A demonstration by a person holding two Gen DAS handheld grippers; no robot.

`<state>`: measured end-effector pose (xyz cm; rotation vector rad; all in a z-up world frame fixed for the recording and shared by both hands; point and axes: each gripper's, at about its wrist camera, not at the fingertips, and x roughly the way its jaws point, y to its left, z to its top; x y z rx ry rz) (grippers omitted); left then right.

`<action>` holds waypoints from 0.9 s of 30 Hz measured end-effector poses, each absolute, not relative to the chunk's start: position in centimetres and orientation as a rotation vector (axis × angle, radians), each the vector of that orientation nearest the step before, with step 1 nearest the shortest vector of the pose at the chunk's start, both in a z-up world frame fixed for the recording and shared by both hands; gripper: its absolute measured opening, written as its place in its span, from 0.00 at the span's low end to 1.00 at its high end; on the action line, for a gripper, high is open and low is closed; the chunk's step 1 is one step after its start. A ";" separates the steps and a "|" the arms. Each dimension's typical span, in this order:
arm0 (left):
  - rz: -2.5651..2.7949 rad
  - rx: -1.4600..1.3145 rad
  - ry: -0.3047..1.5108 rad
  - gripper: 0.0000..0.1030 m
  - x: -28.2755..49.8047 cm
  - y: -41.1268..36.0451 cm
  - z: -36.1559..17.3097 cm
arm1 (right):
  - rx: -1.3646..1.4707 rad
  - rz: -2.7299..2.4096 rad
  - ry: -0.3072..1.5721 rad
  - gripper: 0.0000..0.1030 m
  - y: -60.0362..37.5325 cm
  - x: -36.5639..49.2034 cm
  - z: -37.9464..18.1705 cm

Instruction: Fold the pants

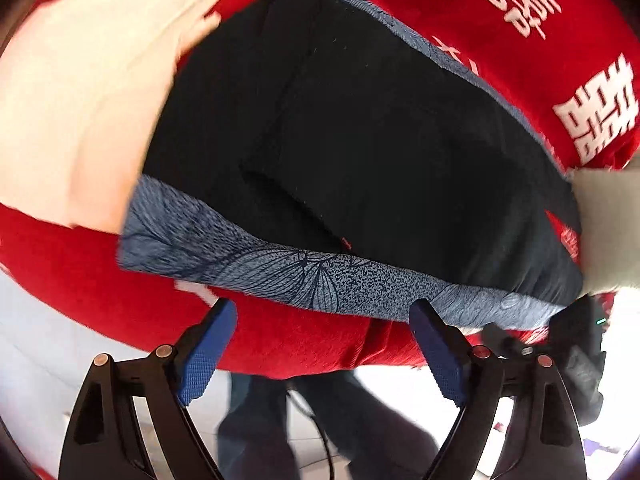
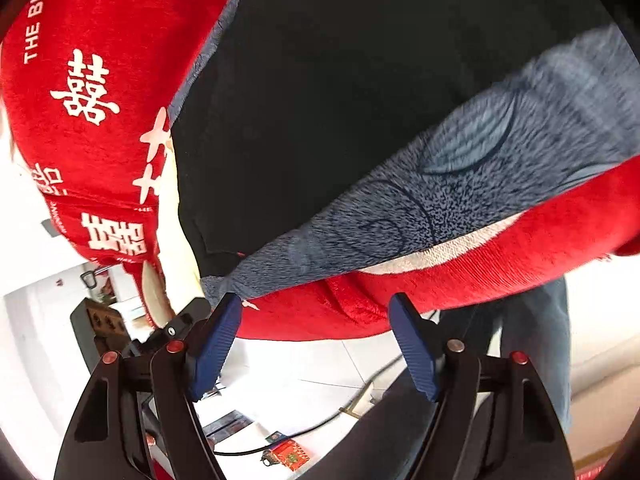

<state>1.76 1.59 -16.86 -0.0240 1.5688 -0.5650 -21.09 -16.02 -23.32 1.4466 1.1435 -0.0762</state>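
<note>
The black pants [image 1: 360,140] lie flat on a blue-grey leaf-patterned cloth [image 1: 280,268], which rests on a red blanket [image 1: 300,340] with white characters. My left gripper [image 1: 322,312] is open and empty, its blue pads just in front of the cloth's near edge. In the right wrist view the pants [image 2: 340,100] fill the upper middle, with the patterned cloth [image 2: 460,184] running along their near edge. My right gripper [image 2: 316,304] is open and empty, just off the red blanket's [image 2: 440,280] hanging front edge.
A cream cloth [image 1: 80,100] lies on the blanket at the far left of the left view. The other gripper's black body [image 1: 576,344] shows at lower right. Below the blanket edge are the person's jeans [image 1: 256,420], white floor tiles [image 2: 304,368], a cable and small red items [image 2: 288,454].
</note>
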 end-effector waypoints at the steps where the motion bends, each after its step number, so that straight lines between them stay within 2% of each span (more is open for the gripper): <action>1: -0.569 -0.049 1.573 0.86 1.7 1.8 -17.4 | 1.450 -0.063 1.132 0.77 -15.8 -21.1 -24.2; 12: -0.598 -0.212 1.637 0.87 1.6 3.1 -19.7 | 1.645 0.036 0.850 0.75 -16.2 -21.3 -26.6; 14: -0.596 -0.205 1.630 0.87 1.8 3.1 -19.8 | 1.703 0.032 0.801 0.68 -16.6 -20.7 -27.0; 16: -0.585 -0.220 1.639 0.87 2.1 3.3 -20.0 | 1.767 0.031 0.780 0.41 -17.0 -19.9 -27.5; 17: -0.578 -0.248 1.645 0.87 2.2 3.8 -20.1 | 1.780 0.038 0.772 0.38 -17.0 -19.8 -27.3; 18: -0.573 -0.280 1.648 0.87 2.2 4.3 -20.1 | 1.778 0.051 0.762 0.35 -17.2 -19.5 -27.0; 27: -0.524 -0.532 1.632 0.87 4.8 4.9 -20.4 | 1.689 0.204 0.713 0.35 -18.6 -18.0 -21.9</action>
